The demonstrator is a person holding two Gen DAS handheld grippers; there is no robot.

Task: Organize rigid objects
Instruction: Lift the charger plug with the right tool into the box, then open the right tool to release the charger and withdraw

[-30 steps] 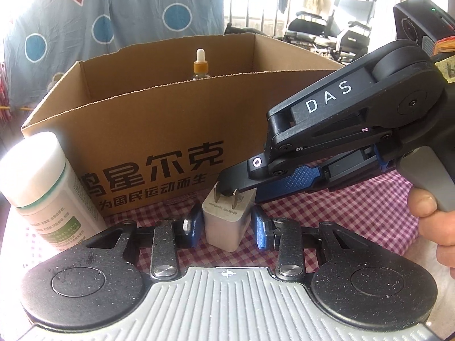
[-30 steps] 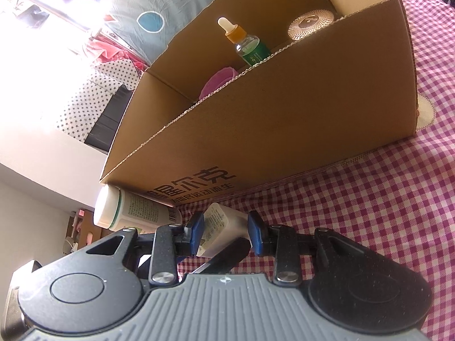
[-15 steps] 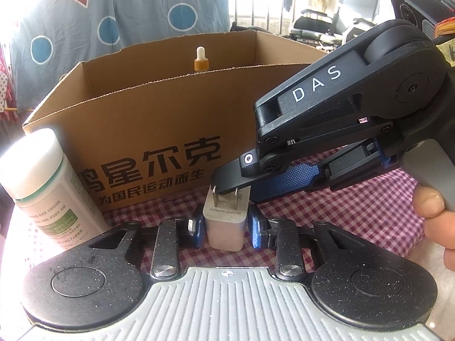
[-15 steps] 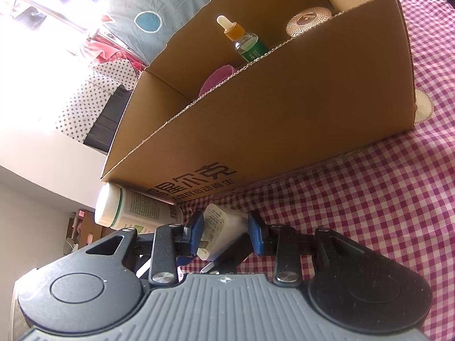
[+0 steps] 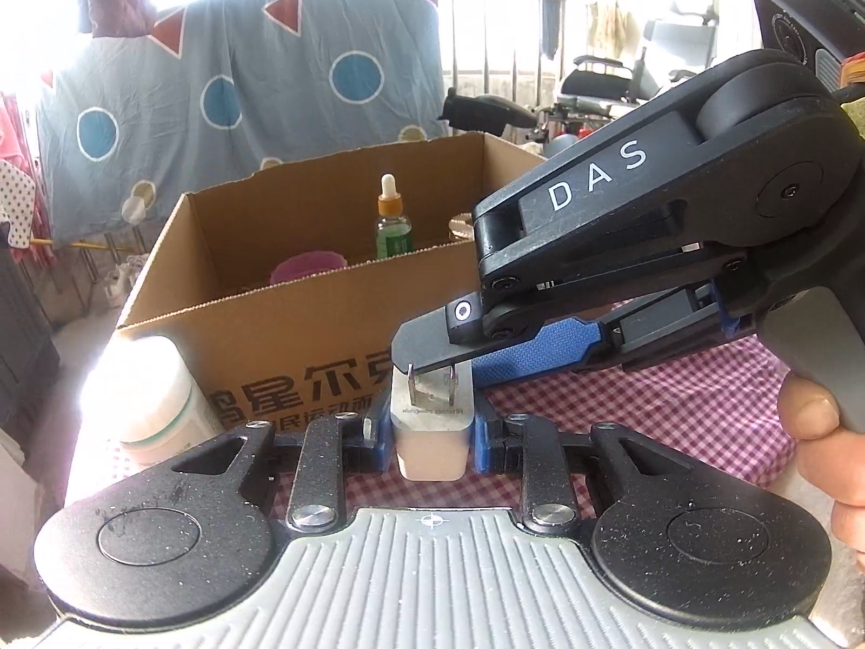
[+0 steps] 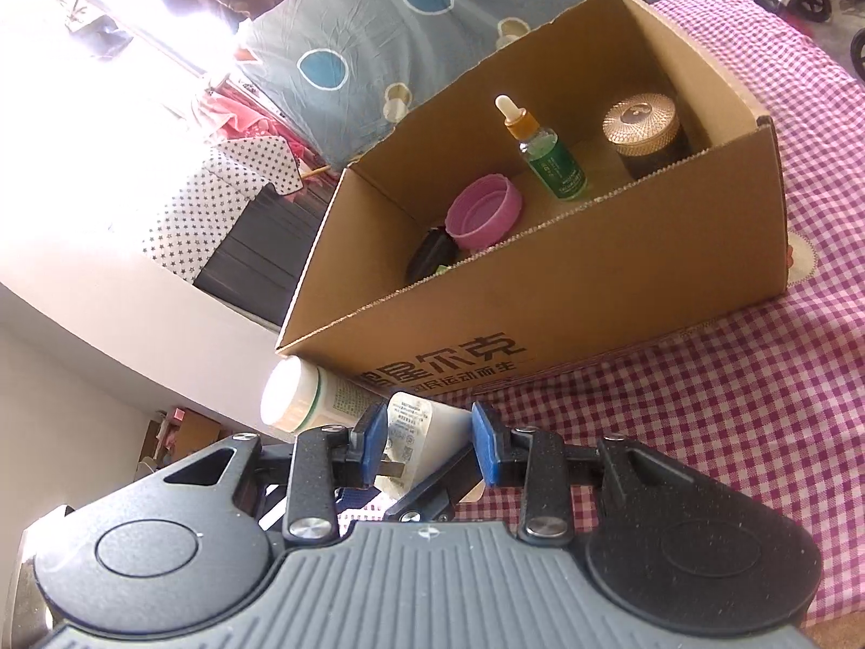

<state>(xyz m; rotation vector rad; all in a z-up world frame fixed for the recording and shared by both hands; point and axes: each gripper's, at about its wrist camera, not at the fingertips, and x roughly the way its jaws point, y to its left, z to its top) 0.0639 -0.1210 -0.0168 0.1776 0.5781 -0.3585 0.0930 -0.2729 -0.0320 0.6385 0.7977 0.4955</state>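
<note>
A white charger plug (image 5: 431,441) with two metal prongs hangs just above the checked cloth. Both grippers hold it. My left gripper (image 5: 430,438) is shut on its body, a blue pad pressing on each side. My right gripper (image 5: 427,349) comes in from the right, its black finger lying over the prongs. In the right wrist view the charger (image 6: 427,424) sits pinched between the blue pads of my right gripper (image 6: 430,441), label facing up. Behind it stands an open cardboard box (image 5: 303,324) (image 6: 594,292).
The box holds a green dropper bottle (image 6: 546,151), a pink cap (image 6: 484,211), a gold-lidded jar (image 6: 643,130) and a dark item (image 6: 432,254). A white bottle (image 5: 157,395) (image 6: 303,395) stands by the box's left corner. Pink checked cloth (image 6: 703,405) covers the table.
The left jaws closed onto the charger. Both grippers then rose together with it off the cloth, so more of the box's inside shows.
</note>
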